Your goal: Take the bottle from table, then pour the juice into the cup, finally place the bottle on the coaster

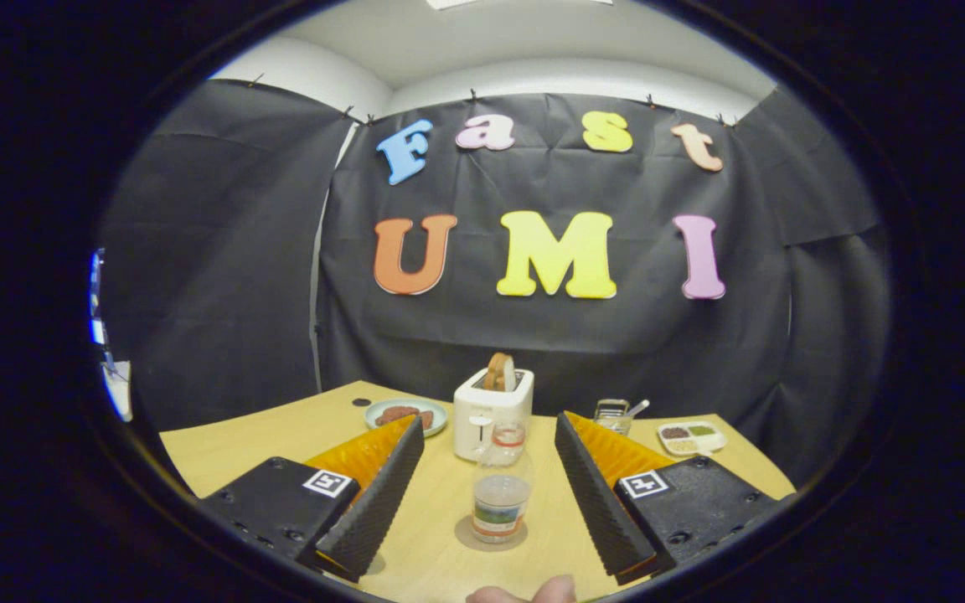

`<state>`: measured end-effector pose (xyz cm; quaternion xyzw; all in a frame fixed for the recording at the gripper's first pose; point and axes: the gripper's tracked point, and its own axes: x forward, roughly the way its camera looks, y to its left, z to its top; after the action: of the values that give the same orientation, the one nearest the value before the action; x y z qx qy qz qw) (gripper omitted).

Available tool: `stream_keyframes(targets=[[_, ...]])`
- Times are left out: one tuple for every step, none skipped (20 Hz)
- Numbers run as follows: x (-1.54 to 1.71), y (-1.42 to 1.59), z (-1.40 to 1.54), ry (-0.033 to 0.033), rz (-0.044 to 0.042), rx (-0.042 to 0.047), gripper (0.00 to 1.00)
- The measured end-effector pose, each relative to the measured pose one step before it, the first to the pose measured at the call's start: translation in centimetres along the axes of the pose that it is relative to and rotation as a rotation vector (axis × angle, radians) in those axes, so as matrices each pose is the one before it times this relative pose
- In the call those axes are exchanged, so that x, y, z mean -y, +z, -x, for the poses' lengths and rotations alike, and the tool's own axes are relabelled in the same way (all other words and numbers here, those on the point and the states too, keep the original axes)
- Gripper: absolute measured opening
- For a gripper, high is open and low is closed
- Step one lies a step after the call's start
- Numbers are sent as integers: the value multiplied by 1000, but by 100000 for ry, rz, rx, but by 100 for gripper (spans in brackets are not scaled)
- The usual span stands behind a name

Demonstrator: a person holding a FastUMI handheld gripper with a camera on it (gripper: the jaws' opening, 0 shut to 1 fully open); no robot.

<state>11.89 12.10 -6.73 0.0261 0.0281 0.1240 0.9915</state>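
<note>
A small clear plastic bottle [500, 492] with a coloured label stands upright on a round coaster [464, 536] on the wooden table [265, 444]. It is between the two fingers of my gripper [489, 427], which is open, with a gap on each side of the bottle. Neither finger touches it. Little liquid shows inside the bottle. Beyond the right finger stands a clear glass cup [611, 413] with a utensil sticking out of it.
A white toaster [482, 410] with bread in its slot stands just behind the bottle. A pale plate [405, 414] with brown food lies beyond the left finger. A small divided dish [690, 436] sits at the far right. A fingertip of a hand [524, 594] shows below the coaster.
</note>
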Motion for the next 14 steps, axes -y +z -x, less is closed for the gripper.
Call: stream_keyframes(targets=[[299, 1802, 1697, -2269, 1676, 2054, 100], [242, 1187, 1868, -2006, 1870, 1228, 100], [443, 1217, 1995, -2021, 1227, 600, 100], [428, 650, 1472, -1532, 957, -4, 100], [500, 700, 1445, -1872, 561, 577, 100], [476, 507, 1514, -1427, 256, -45, 100], [143, 186, 1100, -214, -625, -568, 100], [130, 104, 1068, -215, -1707, -462, 100], [123, 398, 1051, -239, -1817, 632, 100], [312, 445, 1013, -869, -1214, 905, 100], [433, 324, 764, -1566, -811, 1169, 100], [398, 15, 855, -1640, -335, 463, 100], [82, -190, 649, -367, 362, -391, 100], [-41, -363, 760, -851, 259, -186, 100]])
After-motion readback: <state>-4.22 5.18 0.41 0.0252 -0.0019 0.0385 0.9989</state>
